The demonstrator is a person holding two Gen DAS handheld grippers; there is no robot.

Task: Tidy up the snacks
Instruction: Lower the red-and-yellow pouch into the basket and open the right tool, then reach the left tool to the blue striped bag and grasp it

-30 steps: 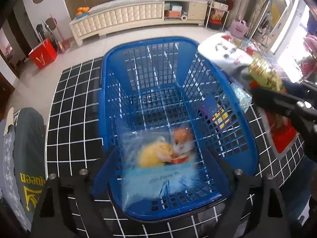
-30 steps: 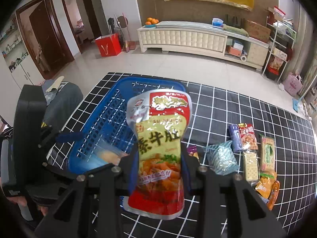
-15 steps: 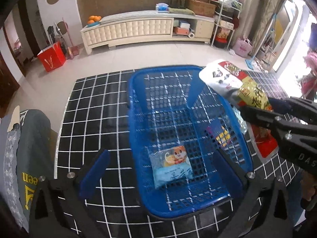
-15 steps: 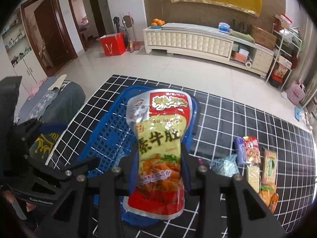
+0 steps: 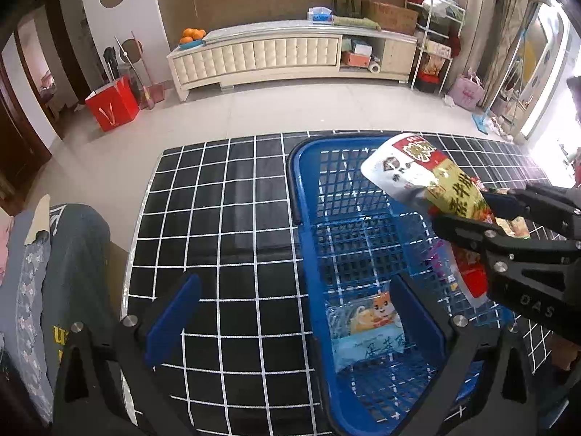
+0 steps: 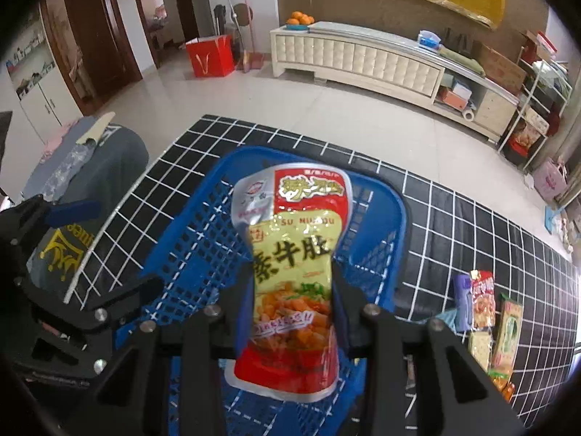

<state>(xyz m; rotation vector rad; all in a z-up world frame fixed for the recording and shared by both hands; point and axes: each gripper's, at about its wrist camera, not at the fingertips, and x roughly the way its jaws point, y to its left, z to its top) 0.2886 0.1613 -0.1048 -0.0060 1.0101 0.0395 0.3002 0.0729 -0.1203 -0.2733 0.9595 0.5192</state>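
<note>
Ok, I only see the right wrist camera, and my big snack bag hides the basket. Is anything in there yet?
Observer: Yes. The left wrist camera shows one light blue packet with a cartoon animal, lying flat at the near end of the basket.
Operator: Is there room for my snack bag?
Observer: It looks so. The far part of the basket floor shows only bare mesh.
</note>
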